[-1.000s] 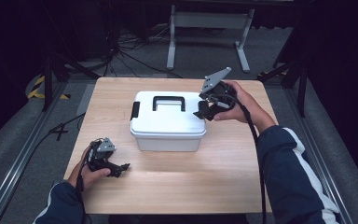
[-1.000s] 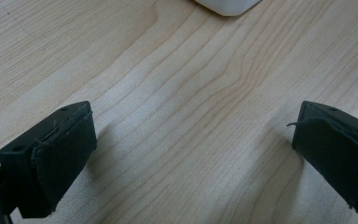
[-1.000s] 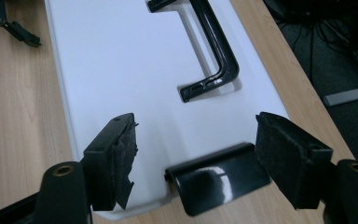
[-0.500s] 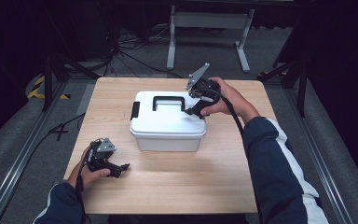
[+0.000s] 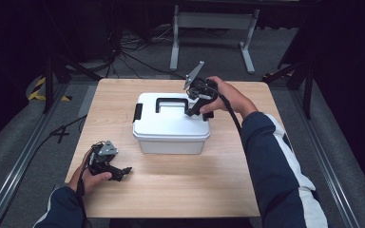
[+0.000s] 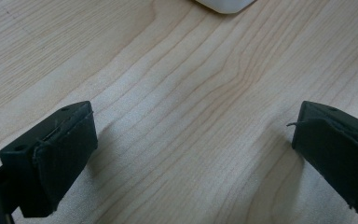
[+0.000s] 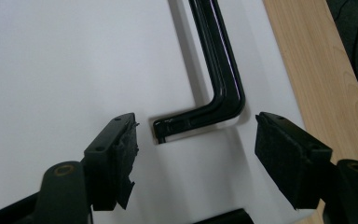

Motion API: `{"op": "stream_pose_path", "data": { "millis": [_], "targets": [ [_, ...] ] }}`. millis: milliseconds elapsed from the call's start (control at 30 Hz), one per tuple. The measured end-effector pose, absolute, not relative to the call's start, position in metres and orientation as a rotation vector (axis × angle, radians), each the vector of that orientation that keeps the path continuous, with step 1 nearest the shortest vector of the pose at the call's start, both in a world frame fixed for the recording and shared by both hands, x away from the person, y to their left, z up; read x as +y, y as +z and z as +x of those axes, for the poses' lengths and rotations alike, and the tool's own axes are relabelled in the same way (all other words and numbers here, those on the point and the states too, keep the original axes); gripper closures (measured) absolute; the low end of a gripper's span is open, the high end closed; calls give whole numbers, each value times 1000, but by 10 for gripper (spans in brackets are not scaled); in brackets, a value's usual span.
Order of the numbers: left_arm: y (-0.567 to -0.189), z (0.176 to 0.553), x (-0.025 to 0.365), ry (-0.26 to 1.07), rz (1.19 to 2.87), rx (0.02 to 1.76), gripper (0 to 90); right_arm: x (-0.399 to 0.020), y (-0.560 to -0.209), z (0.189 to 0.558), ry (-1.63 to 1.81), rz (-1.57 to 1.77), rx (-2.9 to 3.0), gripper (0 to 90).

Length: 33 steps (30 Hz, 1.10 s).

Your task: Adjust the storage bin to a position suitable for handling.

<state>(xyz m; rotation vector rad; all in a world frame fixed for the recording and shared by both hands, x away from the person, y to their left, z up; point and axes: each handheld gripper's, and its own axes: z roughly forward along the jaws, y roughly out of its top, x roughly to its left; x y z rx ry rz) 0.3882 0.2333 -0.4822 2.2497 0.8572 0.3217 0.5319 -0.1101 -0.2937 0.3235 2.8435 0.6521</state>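
Observation:
A white plastic box with a flat black handle folded into its lid stands in the middle of the wooden table. My right gripper hovers over the lid's right side, tilted down. Its jaws are open, with the handle's right end below and between them, untouched. My left gripper rests near the table's front left corner, jaws open over bare wood. A corner of the box shows at the top of the left gripper view.
Black latches sit on the box's left end and right end. A metal frame and cables lie on the floor beyond the table's far edge. The table's right edge runs close beside the box.
My right gripper has moved left from beside the box's right end to above the lid, near the handle's right end. The left gripper has stayed put.

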Motion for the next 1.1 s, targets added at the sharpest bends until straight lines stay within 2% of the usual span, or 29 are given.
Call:
{"op": "stream_pose_path", "data": {
  "millis": [267, 633, 667, 867, 900, 1033, 1100],
  "targets": [
    [-482, 388, 234, 319, 2259, 849, 4, -100, -295, 536, 681, 298, 2886, 332],
    [-482, 388, 234, 319, 2256, 847, 4, -102, -274, 521, 677, 167, 2876, 506],
    [-482, 388, 234, 324, 2250, 848, 4, -100, -272, 518, 672, 144, 2888, 559],
    [-482, 388, 234, 324, 2250, 848, 4, -83, -273, 505, 574, 31, 2913, 586],
    [-482, 388, 234, 323, 2253, 849, 4, -75, -278, 503, 501, 11, 2902, 660],
    [-482, 388, 234, 324, 2254, 851, 5, -67, -281, 502, 442, -3, 2850, 804],
    [-482, 388, 234, 320, 2254, 857, 4, -66, -278, 501, 437, -12, 2820, 843]
  ]
}}
